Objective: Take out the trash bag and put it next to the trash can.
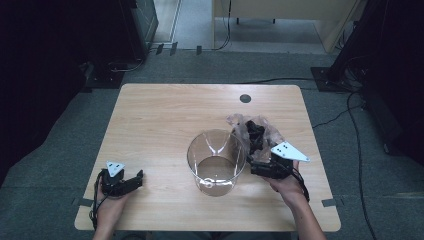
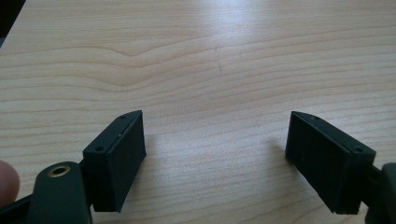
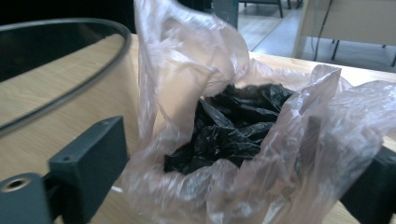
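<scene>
A thin clear plastic bag [image 1: 272, 134] with crumpled black plastic [image 1: 256, 131] inside lies on the wooden table [image 1: 160, 120], right of a clear round bin [image 1: 216, 162]. My right gripper [image 1: 260, 162] sits just in front of the bag, close to the bin's right wall. In the right gripper view the bag [image 3: 187, 70] bulges between the wide-apart jaws, black plastic [image 3: 233, 126] showing in its mouth; the right gripper [image 3: 229, 186] is open. The bin's rim [image 3: 70, 93] curves at the left. My left gripper [image 1: 136, 179] rests at the table's near left, open [image 2: 233, 158] over bare wood.
A dark cable hole [image 1: 245, 98] is set in the table near its far edge. Black cables [image 1: 350, 115] run over the grey floor to the right. Dark stands and equipment [image 1: 115, 65] sit beyond the far left corner.
</scene>
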A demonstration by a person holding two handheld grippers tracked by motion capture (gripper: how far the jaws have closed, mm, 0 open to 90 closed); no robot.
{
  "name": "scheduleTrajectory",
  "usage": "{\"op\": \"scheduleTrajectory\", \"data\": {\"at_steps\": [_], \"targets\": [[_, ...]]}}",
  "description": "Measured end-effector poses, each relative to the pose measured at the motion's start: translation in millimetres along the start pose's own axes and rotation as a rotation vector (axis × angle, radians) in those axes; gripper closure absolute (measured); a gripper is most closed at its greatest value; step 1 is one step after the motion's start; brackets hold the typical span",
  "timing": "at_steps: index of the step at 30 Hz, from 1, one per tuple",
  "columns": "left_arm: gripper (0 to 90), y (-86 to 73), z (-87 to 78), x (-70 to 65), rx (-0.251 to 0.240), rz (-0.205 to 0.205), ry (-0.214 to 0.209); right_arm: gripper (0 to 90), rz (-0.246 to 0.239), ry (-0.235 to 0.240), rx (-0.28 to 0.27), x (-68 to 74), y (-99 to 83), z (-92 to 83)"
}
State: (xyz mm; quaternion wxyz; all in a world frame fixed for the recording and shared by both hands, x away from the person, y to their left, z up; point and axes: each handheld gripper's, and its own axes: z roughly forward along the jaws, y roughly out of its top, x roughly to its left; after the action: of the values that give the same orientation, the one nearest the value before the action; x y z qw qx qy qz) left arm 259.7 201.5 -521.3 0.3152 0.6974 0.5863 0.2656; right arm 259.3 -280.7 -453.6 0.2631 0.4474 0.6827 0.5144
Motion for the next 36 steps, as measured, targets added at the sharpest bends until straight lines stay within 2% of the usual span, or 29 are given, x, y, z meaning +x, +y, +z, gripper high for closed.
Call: {"op": "scheduleTrajectory", "data": {"at_steps": [4, 13, 27, 36], "targets": [[19.5, 0.0, 0.0, 0.0, 0.0, 0.0, 0.0, 1.5, -0.002, 0.02, -0.001, 0.1, -0.1, -3.0], [19.5, 0.0, 0.0, 0.0, 0.0, 0.0, 0.0, 0.0, -0.043, 0.063, 0.029, -1.8, -8.8, -9.6], [19.5, 0.0, 0.0, 0.0, 0.0, 0.0, 0.0, 0.0, -0.066, 0.011, 0.083, -12.4, -29.3, -19.2], [19.5, 0.0, 0.0, 0.0, 0.0, 0.0, 0.0, 0.0, -0.059, -0.036, 0.122, -25.1, -40.8, -26.1]]}}
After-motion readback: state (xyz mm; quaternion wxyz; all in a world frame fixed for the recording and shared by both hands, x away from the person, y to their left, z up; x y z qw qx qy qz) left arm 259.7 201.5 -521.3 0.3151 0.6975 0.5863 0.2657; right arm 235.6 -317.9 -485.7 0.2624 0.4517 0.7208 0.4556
